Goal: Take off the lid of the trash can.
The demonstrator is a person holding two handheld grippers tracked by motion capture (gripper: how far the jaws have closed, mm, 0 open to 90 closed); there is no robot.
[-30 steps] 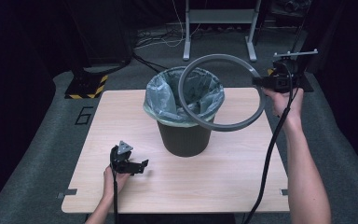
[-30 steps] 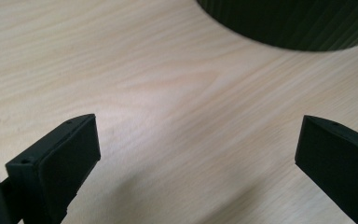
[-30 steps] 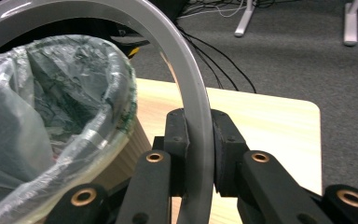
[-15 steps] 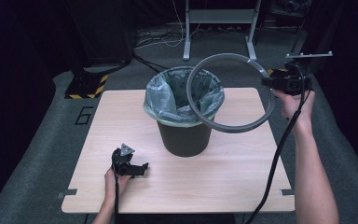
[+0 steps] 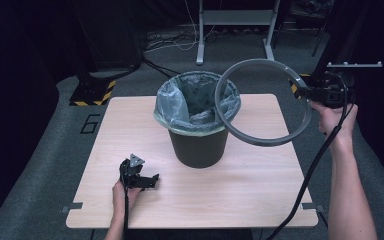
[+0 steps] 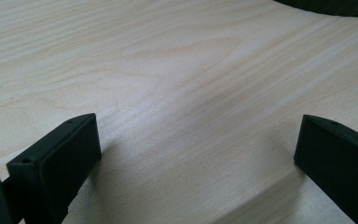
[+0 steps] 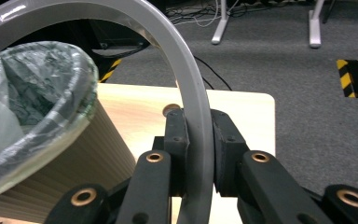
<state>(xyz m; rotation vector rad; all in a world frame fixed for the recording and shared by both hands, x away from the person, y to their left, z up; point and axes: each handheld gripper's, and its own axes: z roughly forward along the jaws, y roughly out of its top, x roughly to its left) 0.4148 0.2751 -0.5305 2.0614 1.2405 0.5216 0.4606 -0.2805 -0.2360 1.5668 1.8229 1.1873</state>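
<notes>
Gripping the grey ring (image 5: 260,141) by its right edge, the right gripper (image 5: 305,92) holds it in the air above the table (image 5: 240,200), past the table's right rear part. In the right gripper view the jaws are closed tight on the ring (image 7: 193,121), one pad on each face of the band, and the ring arches up and away to the left over the bin (image 7: 51,154). From the high view the ring stands tilted, its far arc higher than its near arc; its left part overlaps the bin's (image 5: 198,142) right rim in the picture, though whether it touches the rim or hangs clear of it is hard to tell from this angle. The bin stands upright near the middle of the table, dark-walled, with a pale bag (image 5: 180,102) folded out over its rim. The left gripper (image 5: 147,181) lies low on the table's near left part, well apart from the bin, in the person's left hand (image 5: 122,192). In the left gripper view its jaws stand wide apart with bare tabletop (image 6: 177,93) between them, holding nothing.
</notes>
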